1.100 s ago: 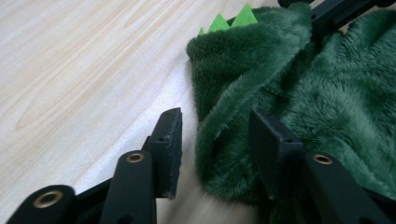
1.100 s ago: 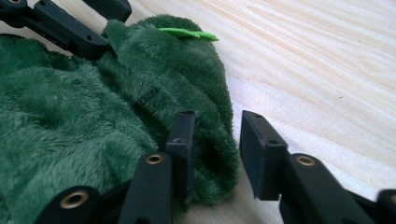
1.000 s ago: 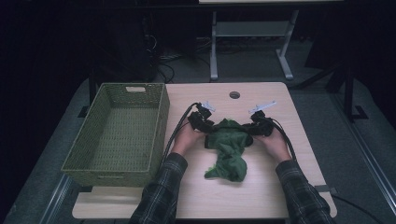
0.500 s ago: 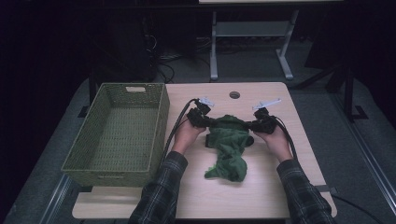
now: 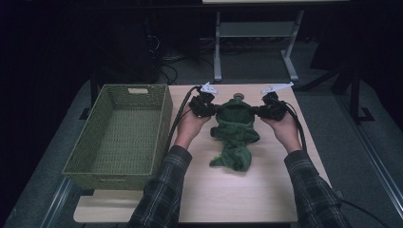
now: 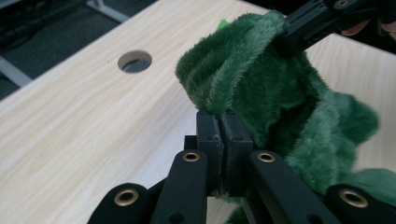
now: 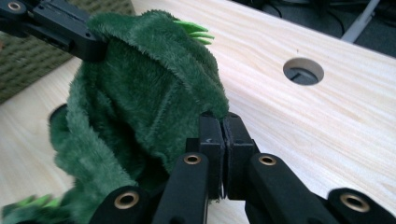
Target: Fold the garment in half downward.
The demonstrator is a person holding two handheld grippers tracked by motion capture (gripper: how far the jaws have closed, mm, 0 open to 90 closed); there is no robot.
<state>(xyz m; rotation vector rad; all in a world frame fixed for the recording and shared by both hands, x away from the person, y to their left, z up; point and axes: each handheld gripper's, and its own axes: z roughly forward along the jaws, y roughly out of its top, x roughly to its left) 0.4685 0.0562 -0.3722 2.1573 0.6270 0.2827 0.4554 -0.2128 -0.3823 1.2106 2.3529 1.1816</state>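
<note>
Green plush garment [image 5: 234,127] (fuzzy, crumpled)

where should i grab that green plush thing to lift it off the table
By its top edge, one claw from each side. The left claw and right claw each pinch a fold of the green plush garment there, so the limp fabric hangs spread between them, its tail trailing on the table.

Dim high view, brighter close-ups
</note>
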